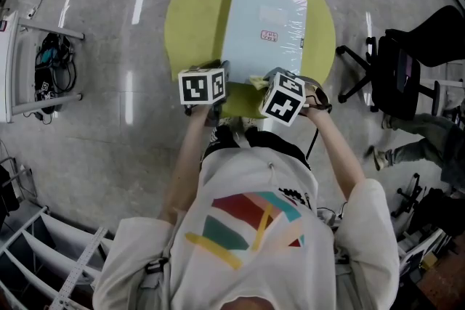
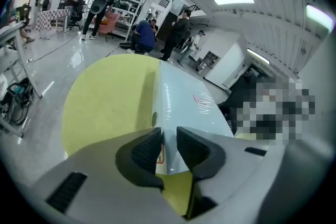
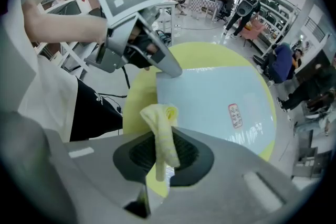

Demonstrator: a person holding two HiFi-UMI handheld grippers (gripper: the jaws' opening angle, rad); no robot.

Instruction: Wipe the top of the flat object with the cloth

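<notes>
The light-blue binder (image 1: 265, 18) is lying flat on the round yellow counter (image 1: 189, 18), its long sides running from near to far, with a small red label on its glossy top. The left gripper (image 2: 169, 134) is clenching the binder's near left corner, one jaw pressing on the spine side and the other on the cover. The right gripper (image 3: 164, 149) is pointing steeply down at the binder's near edge, just right of the left gripper, and is grasping a pale yellow cloth (image 3: 160, 118). The jaws are pinching the cloth along its folded length, and its bunched end is sticking out past the jaw tips over the binder's near edge. Whether the cloth is touching the cover cannot be told. A black office chair (image 1: 407, 69) is standing on the floor to the right of the counter.
</notes>
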